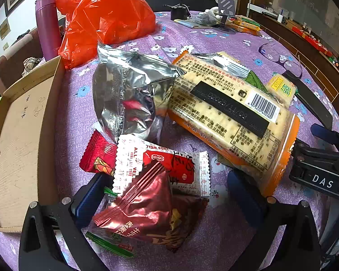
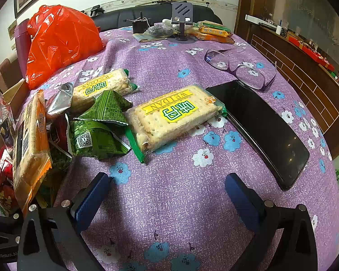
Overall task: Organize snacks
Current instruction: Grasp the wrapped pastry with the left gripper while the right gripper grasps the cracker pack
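the left gripper [image 1: 165, 194], jaws wide, straddles the dark red packet [image 1: 147, 205] beside the cardboard box [image 1: 22, 140]; the right gripper [image 2: 167, 194] hangs wide and empty.

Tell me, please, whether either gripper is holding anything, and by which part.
Nothing is held. The left gripper stands open around the dark red snack packet; the right gripper is open over bare tablecloth.

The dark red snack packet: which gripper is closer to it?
Left. The left gripper is open with the dark red packet lying between its fingers. The right gripper is open over bare tablecloth, off to the right of the snack pile.
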`<state>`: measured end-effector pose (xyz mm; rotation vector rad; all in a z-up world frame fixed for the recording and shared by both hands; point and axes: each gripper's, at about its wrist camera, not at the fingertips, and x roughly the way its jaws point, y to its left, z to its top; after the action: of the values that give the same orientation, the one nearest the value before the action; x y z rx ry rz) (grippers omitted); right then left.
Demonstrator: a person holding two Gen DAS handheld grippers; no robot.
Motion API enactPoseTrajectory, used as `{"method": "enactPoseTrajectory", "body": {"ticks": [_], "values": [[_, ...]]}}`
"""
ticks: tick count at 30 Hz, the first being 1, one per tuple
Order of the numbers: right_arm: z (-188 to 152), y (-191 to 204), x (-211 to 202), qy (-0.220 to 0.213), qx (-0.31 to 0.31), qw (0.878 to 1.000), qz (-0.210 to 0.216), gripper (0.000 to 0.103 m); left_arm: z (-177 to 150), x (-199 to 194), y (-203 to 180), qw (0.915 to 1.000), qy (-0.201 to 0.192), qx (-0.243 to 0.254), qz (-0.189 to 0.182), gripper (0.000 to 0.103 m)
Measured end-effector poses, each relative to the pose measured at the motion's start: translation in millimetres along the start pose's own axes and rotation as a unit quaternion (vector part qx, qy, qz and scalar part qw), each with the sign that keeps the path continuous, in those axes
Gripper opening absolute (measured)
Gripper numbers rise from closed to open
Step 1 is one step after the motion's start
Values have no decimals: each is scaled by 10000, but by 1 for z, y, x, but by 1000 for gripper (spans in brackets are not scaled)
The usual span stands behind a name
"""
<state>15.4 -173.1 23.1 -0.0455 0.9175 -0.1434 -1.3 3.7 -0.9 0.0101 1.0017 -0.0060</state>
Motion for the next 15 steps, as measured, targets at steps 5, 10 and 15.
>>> {"method": "enactPoseTrajectory", "body": {"ticks": [5,10,15], "values": [[0,0,0,0,0,10000,0,102,0,0,0,10000,2,1,1,103],[0,0,0,2,0,10000,0,102,0,0,1,10000,5,12,-14,103],[0,0,0,2,-1,10000,0,102,-5,-10,1,9975,244,513,-415,103]]}}
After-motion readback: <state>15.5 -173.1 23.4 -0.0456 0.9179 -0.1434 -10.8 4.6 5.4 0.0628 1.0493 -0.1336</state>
